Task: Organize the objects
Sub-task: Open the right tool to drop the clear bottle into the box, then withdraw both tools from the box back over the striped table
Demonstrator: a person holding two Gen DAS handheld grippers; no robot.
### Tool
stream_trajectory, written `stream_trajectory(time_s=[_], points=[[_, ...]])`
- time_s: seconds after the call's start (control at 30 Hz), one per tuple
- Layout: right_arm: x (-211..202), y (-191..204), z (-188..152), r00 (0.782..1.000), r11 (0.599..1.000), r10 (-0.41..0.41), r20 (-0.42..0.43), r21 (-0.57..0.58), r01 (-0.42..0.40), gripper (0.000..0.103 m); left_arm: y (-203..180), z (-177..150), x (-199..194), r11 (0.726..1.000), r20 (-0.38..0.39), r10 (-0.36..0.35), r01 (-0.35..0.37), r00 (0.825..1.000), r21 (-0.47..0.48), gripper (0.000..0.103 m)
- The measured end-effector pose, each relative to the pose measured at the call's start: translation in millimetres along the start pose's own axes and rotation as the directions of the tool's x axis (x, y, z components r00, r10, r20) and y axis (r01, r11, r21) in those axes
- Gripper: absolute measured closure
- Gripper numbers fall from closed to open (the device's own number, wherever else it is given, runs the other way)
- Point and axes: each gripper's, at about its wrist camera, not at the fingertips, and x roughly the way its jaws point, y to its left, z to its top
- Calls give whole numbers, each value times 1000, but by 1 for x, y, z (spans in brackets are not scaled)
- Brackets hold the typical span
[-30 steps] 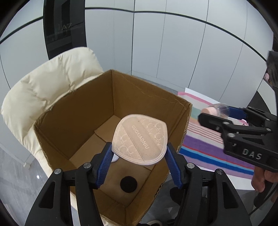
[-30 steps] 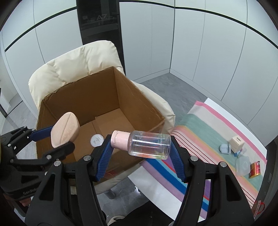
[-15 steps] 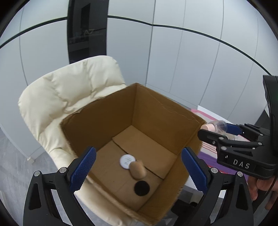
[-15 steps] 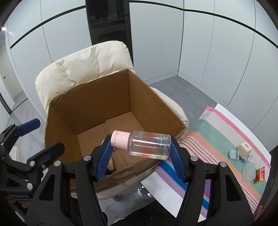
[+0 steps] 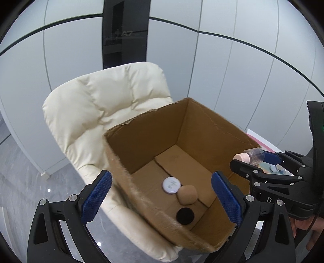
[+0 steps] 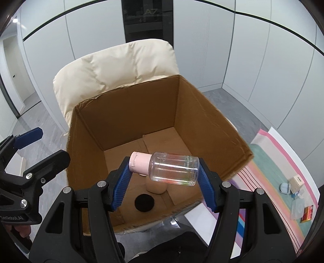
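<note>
Cream padding of an armchair (image 5: 105, 113) fills the left of both views, and an open cardboard box (image 6: 192, 113) sits on its seat. Behind the chair a dark panel (image 6: 148, 18) in the grey wall carries the pale marking "A7".

The left claw (image 5: 161, 199) stands released, its blue pads wide apart with nothing between them; its jaws have just been opening. From the left wrist view the pads frame the near corner of the box. On the box floor lie three small things close together: a white round lid (image 5: 171, 185) with faint writing too small to read, a tan powder puff (image 5: 187, 194) touching its right edge, and a black round disc (image 5: 185, 216) just in front of them. In the right wrist view, lettering on the left claw's body reads roughly "GenRobot.AI".

The right claw (image 6: 164, 181) is clenched on a clear plastic bottle (image 6: 174, 171) with a pink cap (image 6: 139, 163). The bottle lies sideways between the blue pads, cap to the left, above the near part of the box opening. Pale print runs along its side, too small to make out.

Right of the box, a striped cloth (image 6: 269, 161) covers a table. Near its far right edge sit a small beige box (image 6: 296, 183), a pale blue item (image 6: 284, 188), a clear packet (image 6: 296, 209) and a red and gold item (image 6: 306, 213); none of their labels can be read.
</note>
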Motion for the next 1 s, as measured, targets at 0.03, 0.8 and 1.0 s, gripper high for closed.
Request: stream_trajectory(time_s=[0.03, 0.8, 1.0], points=[[2, 4, 1, 1000, 1000, 3, -1, -8, -3, 37, 4, 0, 0, 1000, -1, 3, -3, 1000, -7, 3], [3, 0, 6, 999, 999, -39, 14, 11, 39, 1, 13, 2, 2, 999, -9, 26, -26, 1000, -29, 3], [-4, -16, 0, 999, 999, -42, 16, 25, 41, 0, -1, 6, 6, 1000, 3, 23, -23, 1000, 6, 3]])
